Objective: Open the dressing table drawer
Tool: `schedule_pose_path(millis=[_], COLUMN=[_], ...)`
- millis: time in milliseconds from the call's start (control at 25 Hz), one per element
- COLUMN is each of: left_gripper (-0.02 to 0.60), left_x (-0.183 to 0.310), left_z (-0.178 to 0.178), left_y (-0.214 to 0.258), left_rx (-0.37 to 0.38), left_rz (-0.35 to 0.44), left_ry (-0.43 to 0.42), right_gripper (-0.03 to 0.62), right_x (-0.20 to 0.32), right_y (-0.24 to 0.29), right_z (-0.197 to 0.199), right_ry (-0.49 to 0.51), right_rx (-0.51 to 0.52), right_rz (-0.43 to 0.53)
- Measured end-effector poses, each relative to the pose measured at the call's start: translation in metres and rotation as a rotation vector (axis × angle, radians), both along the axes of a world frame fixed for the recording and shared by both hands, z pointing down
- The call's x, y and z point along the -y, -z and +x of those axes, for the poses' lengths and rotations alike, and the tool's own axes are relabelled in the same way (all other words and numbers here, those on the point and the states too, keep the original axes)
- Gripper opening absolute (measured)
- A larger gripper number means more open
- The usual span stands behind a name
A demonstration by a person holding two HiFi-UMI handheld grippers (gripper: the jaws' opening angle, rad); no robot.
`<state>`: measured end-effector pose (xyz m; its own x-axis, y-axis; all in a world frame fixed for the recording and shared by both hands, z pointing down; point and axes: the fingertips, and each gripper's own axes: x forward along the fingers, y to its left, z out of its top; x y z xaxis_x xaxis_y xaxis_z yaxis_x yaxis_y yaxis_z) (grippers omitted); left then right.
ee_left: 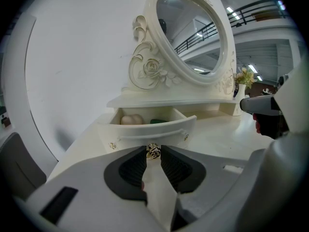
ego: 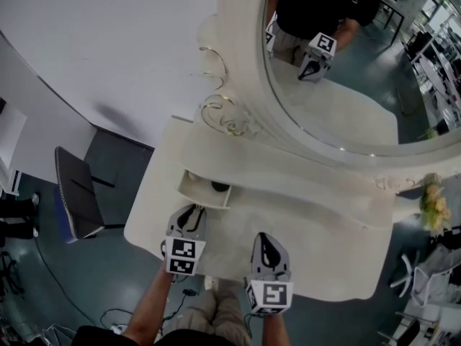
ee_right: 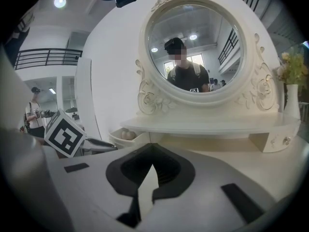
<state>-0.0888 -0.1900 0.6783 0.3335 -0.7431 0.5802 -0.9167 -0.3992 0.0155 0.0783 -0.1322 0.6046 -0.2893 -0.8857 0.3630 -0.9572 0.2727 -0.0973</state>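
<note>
The drawer (ee_left: pixel 149 128) stands open at the left end of the table (ego: pixel 317 229), slid out from under the low shelf (ee_left: pixel 169 101) towards the near side. Inside it lie two pale round things (ee_left: pixel 131 120) and a dark green thing (ee_left: pixel 157 121); I cannot tell what they are. A small gold knob (ee_left: pixel 153 151) sits in the middle of the drawer's curved front.

The left gripper (ego: pixel 191 210) is clamped on that knob, with one dark ribbed pad against each side of it. It points at the drawer from the near edge of the table, tilted somewhat downward.

The right gripper (ee_right: pixel 148 148) hangs just to the right of the left one, over the near part of the tabletop. Its jaws are together at the tips with nothing between them.

Above the shelf rises a big oval mirror (ego: pixel 346 71) in a cream frame with carved roses and scrolls. In the glass I see the person with both grippers held out in front.

At the far right end of the shelf there is a second small drawer (ee_right: pixel 277 140), shut, and beside it a white vase (ee_right: pixel 291 100) of pale flowers.

A dark chair (ego: pixel 75 193) stands on the floor to the left of the table, well apart from it.
</note>
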Motion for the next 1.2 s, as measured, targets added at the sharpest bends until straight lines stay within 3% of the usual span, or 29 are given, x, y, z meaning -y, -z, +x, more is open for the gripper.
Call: schedule_pose_path(millis=[880,1200], left_gripper=[0.094,0.094], left_x=[-0.004,-0.004], left_z=[0.000,0.002], left_y=[0.008,0.046], left_rx=[-0.038,-0.058], left_rz=[0.016,0.091], left_ry=[0.011,0.010], right_gripper=[-0.002,-0.002], right_x=[-0.011,-0.010], right_y=[0.007,0.023], right_z=[0.007,0.016], right_ry=[-0.030,-0.045], right_rx=[-0.022,-0.033], right_rz=[0.010,0.035])
